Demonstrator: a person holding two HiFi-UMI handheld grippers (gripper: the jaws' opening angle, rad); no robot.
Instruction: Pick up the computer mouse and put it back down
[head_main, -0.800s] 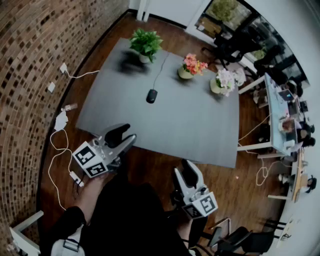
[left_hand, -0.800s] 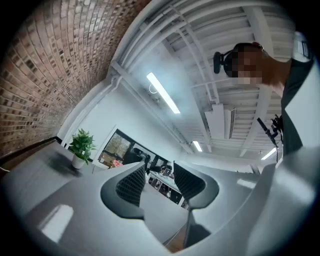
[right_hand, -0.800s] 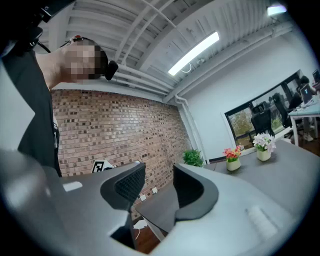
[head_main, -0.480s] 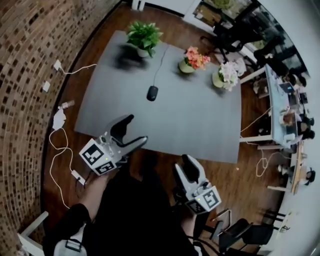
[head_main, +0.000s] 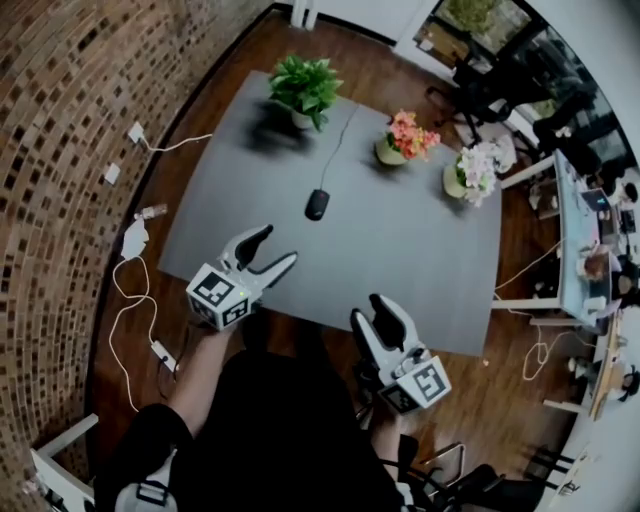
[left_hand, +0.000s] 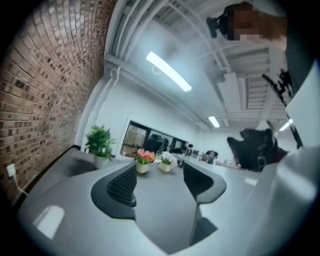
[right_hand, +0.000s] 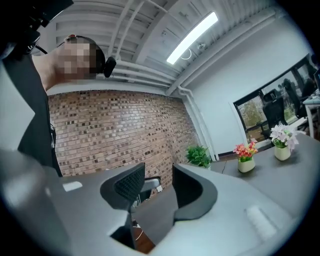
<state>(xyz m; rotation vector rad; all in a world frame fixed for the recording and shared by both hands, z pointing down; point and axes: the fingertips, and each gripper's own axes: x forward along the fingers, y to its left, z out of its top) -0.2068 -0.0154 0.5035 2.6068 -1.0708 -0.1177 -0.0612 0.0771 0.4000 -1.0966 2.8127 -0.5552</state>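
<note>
The corded computer mouse (head_main: 317, 204) lies on the desk (head_main: 400, 250) toward its far edge. It is likely light, rigid and slick-shelled, so pinch across its sides. Left gripper (head_main: 275, 245) and right gripper (head_main: 372, 312) jaws are apart, holding nothing.

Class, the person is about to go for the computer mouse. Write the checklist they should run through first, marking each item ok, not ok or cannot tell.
1. Left tongs open, nothing between the jaws: ok.
2. Right tongs open, nothing between the jaws: ok.
3. Computer mouse in plain sight and uncovered: ok, it lies alone on the grey table.
4. Bare table between the left tongs and the mouse: ok.
5. Slack in the mouse cable: cannot tell. It runs toward the far edge beside the green plant.
6. Tongs at the mouse: not ok, both are at the near edge, apart from it.
</note>
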